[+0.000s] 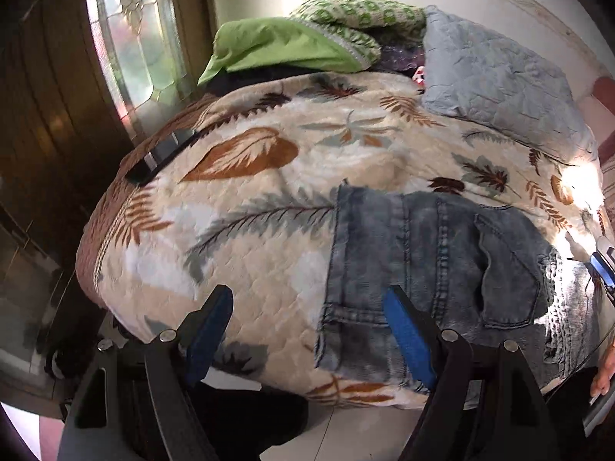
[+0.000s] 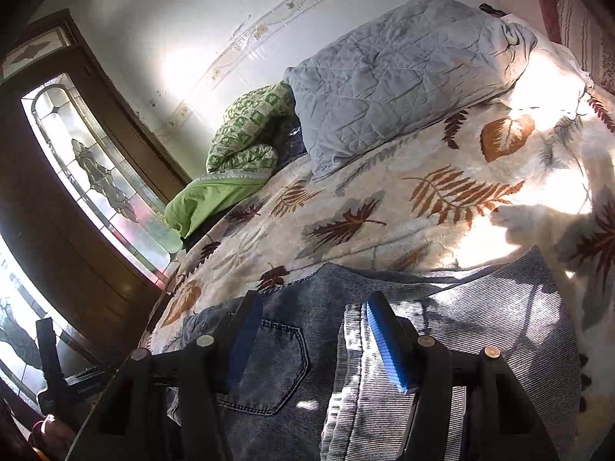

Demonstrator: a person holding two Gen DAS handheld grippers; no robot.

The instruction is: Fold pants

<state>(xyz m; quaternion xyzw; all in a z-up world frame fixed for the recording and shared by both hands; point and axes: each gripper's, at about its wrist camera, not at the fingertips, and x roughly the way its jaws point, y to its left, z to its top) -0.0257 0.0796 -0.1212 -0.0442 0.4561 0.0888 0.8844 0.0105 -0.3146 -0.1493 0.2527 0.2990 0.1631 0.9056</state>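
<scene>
Folded blue denim pants [image 1: 430, 265] lie on the leaf-patterned bedspread [image 1: 250, 199] near the bed's front right edge, back pocket up. In the right wrist view the pants [image 2: 276, 365] lie right under the fingers. My left gripper [image 1: 307, 307] is open and empty, hovering above the bed's front edge at the pants' left border. My right gripper [image 2: 313, 307] is open and empty, just above the pants. The right gripper also shows at the far right of the left wrist view [image 1: 603, 265].
A grey quilted pillow [image 2: 392, 77] and a green blanket [image 2: 230, 161] lie at the head of the bed. A dark flat object [image 1: 161, 153] rests at the bed's left edge. A wooden door with stained glass [image 2: 96, 176] stands left. The bedspread [image 2: 423, 199] is sunlit at right.
</scene>
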